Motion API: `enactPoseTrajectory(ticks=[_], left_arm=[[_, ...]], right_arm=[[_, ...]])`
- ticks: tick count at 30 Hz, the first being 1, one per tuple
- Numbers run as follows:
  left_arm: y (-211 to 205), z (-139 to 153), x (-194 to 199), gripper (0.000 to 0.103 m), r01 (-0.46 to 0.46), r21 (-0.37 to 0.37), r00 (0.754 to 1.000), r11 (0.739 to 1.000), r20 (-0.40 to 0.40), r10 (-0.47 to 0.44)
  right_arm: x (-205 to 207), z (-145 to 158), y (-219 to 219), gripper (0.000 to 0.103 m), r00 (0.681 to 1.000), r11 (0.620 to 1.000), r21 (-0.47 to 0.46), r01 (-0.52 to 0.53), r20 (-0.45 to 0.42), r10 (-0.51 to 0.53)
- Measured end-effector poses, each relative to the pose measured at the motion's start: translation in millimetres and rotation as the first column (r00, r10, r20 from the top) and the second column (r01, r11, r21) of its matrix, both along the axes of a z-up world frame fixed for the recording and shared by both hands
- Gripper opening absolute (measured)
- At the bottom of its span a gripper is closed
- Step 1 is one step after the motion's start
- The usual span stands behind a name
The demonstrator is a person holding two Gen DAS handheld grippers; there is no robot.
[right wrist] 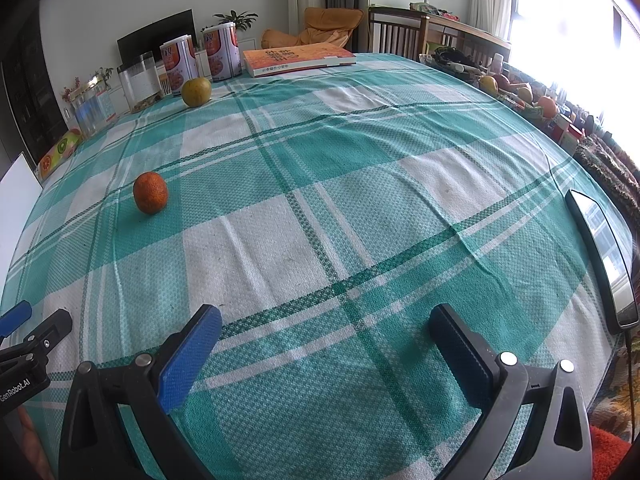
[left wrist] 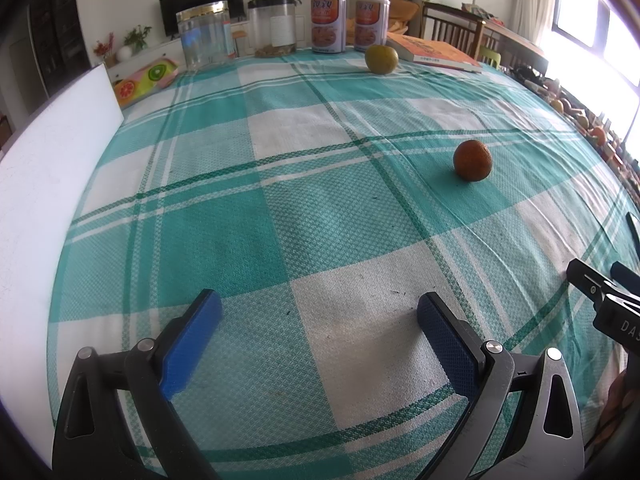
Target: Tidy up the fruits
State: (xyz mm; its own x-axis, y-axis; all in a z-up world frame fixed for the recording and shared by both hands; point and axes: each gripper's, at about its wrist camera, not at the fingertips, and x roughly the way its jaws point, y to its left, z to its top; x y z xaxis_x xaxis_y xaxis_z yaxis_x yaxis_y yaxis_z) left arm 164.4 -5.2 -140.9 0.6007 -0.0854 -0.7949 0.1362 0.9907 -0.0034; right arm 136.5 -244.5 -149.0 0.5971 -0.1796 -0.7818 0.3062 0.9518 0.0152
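An orange mandarin [left wrist: 472, 159] lies on the green-and-white checked tablecloth [left wrist: 280, 200], ahead and right of my left gripper [left wrist: 318, 306], which is open and empty above the cloth. The mandarin also shows in the right wrist view [right wrist: 150, 192], far left of my right gripper [right wrist: 325, 320], which is open and empty. A yellow-green citrus fruit [left wrist: 381, 59] sits at the far edge near the cans; it shows in the right wrist view [right wrist: 196, 91] too. The right gripper's side shows at the left wrist view's right edge [left wrist: 604, 292].
Two printed cans [left wrist: 348, 24], two clear jars [left wrist: 240, 32], an orange book [left wrist: 434, 53] and a fruit-pattern tray [left wrist: 142, 80] line the far edge. A white board [left wrist: 48, 184] stands at the left. A dark phone [right wrist: 604, 256] lies at the right edge, near a fruit basket [right wrist: 516, 92].
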Motion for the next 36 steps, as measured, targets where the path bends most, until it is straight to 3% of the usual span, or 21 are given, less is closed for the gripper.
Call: enactPoseTrajectory(ticks=[3,6,10,13,15,18,20,21,22,23,29,36], left_arm=[[0,2,3,0.098,-0.002,-0.012,1.000,1.000,-0.009,0.002],[-6,17,12,0.098,0.025,-0.087,1.000,0.996,0.001,-0.025],[-43,44,31,0.098,0.122,-0.102,0.992,0.987,0.047,-0.117],[-85,48,44,0.098,0.218,-0.022,0.974,0.976,0.062,-0.216],[-105,44,53,0.097,0.232,0.027,0.970,0.972,0.074,-0.233],[-115,32,70,0.094,0.204,0.013,0.978,0.979,0.050,-0.205],[-117,22,80,0.066,0.194,-0.003,0.981,0.981,0.017,-0.193],[-118,17,83,0.057,0.197,-0.005,0.980,0.980,-0.008,-0.197],[-119,12,85,0.037,0.204,-0.011,0.979,0.979,-0.025,-0.204],[-118,12,83,0.032,0.204,-0.012,0.979,0.979,-0.008,-0.204],[-79,33,59,0.030,0.149,-0.073,0.989,0.986,0.022,-0.148],[-13,42,14,0.030,0.075,-0.063,0.997,0.995,0.010,-0.075]], right_arm=[[0,0,0,0.103,1.000,1.000,0.004,0.000,0.003,0.000],[-1,-2,-1,0.103,1.000,1.000,0.010,0.000,0.008,0.000],[-3,-2,-2,0.103,1.000,1.000,0.002,-0.001,0.003,0.001],[-2,-2,-2,0.103,1.000,1.000,0.003,-0.001,0.003,0.001],[-2,-2,-2,0.103,1.000,1.000,0.003,-0.002,0.003,0.002],[-2,-1,-2,0.103,1.000,1.000,0.004,-0.002,0.005,0.002],[-3,-1,-2,0.103,1.000,1.000,0.004,-0.002,0.004,0.002],[-2,-1,-2,0.103,1.000,1.000,0.003,-0.002,0.004,0.002],[-2,-1,-2,0.103,1.000,1.000,0.003,-0.002,0.004,0.002],[-3,-1,-2,0.103,1.000,1.000,0.003,-0.002,0.003,0.002],[-3,-1,-2,0.103,1.000,1.000,0.003,-0.002,0.003,0.002],[-2,-1,-2,0.103,1.000,1.000,0.002,-0.002,0.002,0.002]])
